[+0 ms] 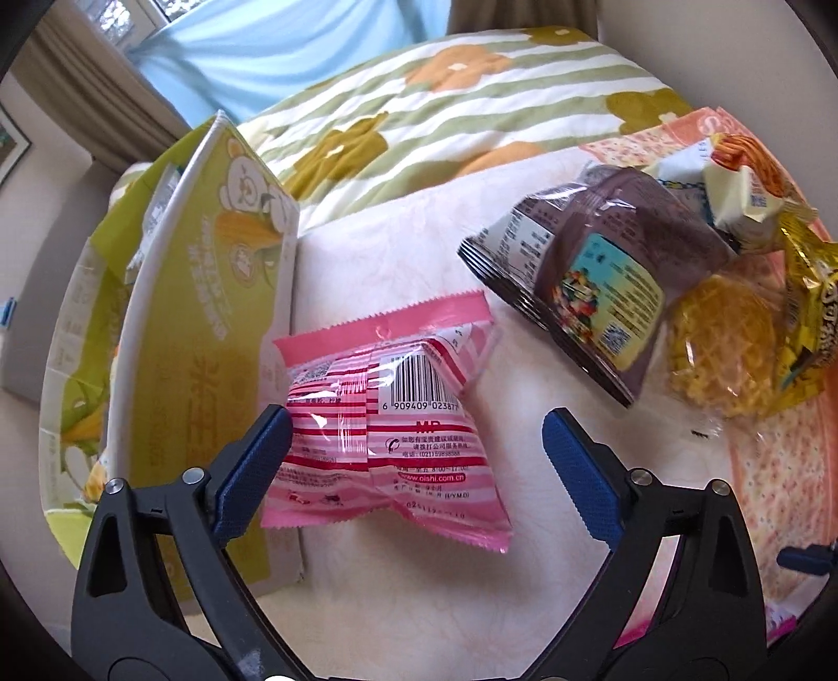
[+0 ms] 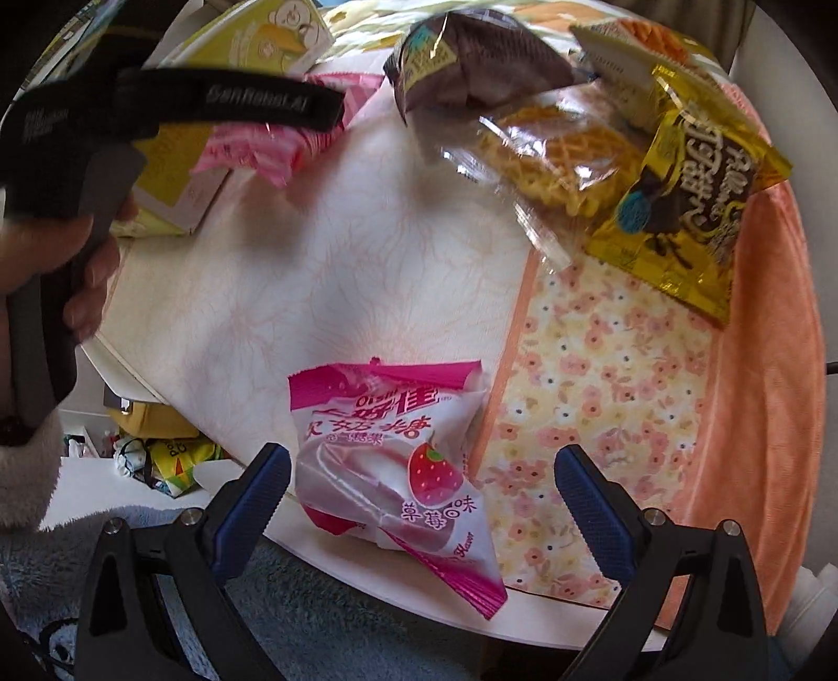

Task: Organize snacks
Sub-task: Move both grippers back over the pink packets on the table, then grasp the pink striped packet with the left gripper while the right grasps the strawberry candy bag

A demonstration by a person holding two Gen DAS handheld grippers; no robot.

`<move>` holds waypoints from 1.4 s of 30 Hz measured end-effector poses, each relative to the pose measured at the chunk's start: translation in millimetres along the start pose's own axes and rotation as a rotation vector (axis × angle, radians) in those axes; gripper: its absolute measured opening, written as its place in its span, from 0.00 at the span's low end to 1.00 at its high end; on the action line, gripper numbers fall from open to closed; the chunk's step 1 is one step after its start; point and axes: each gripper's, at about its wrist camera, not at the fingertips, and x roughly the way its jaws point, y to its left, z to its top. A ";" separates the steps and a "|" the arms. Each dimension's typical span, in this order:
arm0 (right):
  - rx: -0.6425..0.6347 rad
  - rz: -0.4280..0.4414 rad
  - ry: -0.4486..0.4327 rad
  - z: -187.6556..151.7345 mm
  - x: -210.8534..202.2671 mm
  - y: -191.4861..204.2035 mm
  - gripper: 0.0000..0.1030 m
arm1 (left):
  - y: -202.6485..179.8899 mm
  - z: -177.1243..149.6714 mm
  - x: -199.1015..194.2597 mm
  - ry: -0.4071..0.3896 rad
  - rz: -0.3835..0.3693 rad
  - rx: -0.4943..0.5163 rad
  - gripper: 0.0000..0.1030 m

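While both grippers are angled down over the white surface [image 2: 251,283], two pink packets are framed, one by each. The left gripper [image 1: 416,435] has its jaws spread around a pink striped packet [image 1: 387,435], which lies just beside the green box [image 1: 209,325]; the left blue pad seems to touch or nearly touch the packet's edge, the right pad stands clear, and nothing is pinched. The right gripper [image 2: 421,471] likewise has its jaws spread, with a strawberry packet [image 2: 398,471] between them, well apart from the green box [image 2: 272,42] and at the near edge of the surface, one corner apparently hanging over it. Farther from the box, a brown packet [image 1: 592,272], a waffle snack [image 1: 717,346] and a gold bag [image 1: 806,314] lie heaped together.

Several slips can be foreseen. The glossy, air-filled wrappers could squirt out of closing jaws if only a puffed side is caught. The strawberry packet could be nudged off the edge should a pad push it before the grip is made. The striped packet could be shoved against the box wall rather than gripped, since one pad is much nearer than the other.
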 end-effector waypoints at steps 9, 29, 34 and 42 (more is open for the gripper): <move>0.006 0.037 0.018 1.5 20.6 10.4 0.98 | 9.5 5.6 19.2 0.044 0.043 0.019 0.93; -0.055 -0.029 -0.018 -7.6 37.1 52.3 0.98 | -2.4 9.7 32.1 0.057 0.105 0.146 0.75; -0.039 -0.025 -0.033 -11.5 38.9 53.2 0.96 | 0.9 9.2 27.2 0.069 0.065 0.135 0.69; -0.003 0.007 -0.076 -17.4 36.1 50.2 0.80 | 10.1 8.3 16.8 0.082 -0.027 0.126 0.62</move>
